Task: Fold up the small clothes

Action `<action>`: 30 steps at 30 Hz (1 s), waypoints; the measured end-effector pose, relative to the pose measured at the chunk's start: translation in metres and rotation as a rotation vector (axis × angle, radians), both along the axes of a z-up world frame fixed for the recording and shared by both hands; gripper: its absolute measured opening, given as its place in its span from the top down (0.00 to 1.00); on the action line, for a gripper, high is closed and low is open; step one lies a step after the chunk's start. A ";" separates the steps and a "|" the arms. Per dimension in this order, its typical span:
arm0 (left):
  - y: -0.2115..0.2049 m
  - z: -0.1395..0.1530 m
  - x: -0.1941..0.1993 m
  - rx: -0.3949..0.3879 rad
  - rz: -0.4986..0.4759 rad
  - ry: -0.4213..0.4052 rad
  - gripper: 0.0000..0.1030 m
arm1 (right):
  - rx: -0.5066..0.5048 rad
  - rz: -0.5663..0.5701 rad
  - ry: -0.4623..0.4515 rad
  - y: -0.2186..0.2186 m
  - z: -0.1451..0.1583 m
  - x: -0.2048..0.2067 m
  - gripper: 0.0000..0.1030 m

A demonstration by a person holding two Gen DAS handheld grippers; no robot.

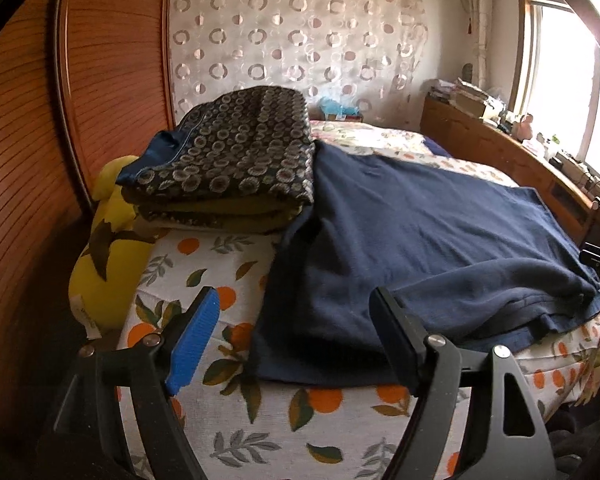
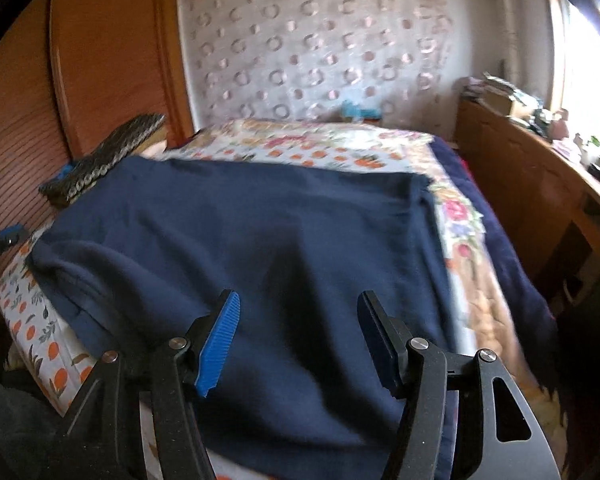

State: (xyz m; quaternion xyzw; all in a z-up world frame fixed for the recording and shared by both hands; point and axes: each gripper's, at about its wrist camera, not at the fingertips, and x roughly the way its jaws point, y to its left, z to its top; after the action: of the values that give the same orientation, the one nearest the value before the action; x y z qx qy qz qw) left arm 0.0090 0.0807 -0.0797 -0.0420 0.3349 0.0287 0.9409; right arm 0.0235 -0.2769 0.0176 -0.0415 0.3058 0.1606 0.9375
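Observation:
A navy blue garment [image 1: 412, 232] lies spread flat on the bed, its near hem bunched at the bed's edge; it fills the middle of the right wrist view [image 2: 260, 240]. My left gripper [image 1: 296, 312] is open and empty, above the garment's near left edge. My right gripper [image 2: 298, 316] is open and empty, just above the garment's near part. A stack of folded clothes [image 1: 224, 164] with a dark circle-patterned piece on top sits at the bed's left, touching the garment; it also shows in the right wrist view [image 2: 104, 158].
The bed has an orange-print sheet [image 1: 228, 412]. A yellow plush toy [image 1: 100, 248] sits at its left corner by a wooden wardrobe [image 1: 24, 128]. A wooden headboard shelf [image 1: 500, 148] with clutter runs along the right under a window.

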 end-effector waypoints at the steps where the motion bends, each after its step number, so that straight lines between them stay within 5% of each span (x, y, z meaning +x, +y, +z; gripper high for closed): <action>1: 0.001 -0.002 0.001 0.000 0.000 0.006 0.24 | -0.009 0.014 0.013 0.006 -0.004 0.007 0.39; 10: 0.005 -0.017 0.010 0.007 -0.007 0.070 0.24 | -0.098 0.082 0.076 0.032 -0.018 0.043 0.39; 24: 0.003 -0.029 0.018 -0.045 -0.060 0.132 0.24 | -0.086 0.055 0.065 0.034 -0.030 0.018 0.34; 30: -0.002 -0.027 0.020 -0.069 -0.103 0.123 0.43 | -0.086 0.056 0.065 0.033 -0.027 0.016 0.34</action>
State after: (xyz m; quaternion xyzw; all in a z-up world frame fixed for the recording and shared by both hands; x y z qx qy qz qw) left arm 0.0286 0.0783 -0.1068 -0.0554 0.3947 -0.0289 0.9167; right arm 0.0399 -0.2436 -0.0098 -0.0849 0.3413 0.1746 0.9197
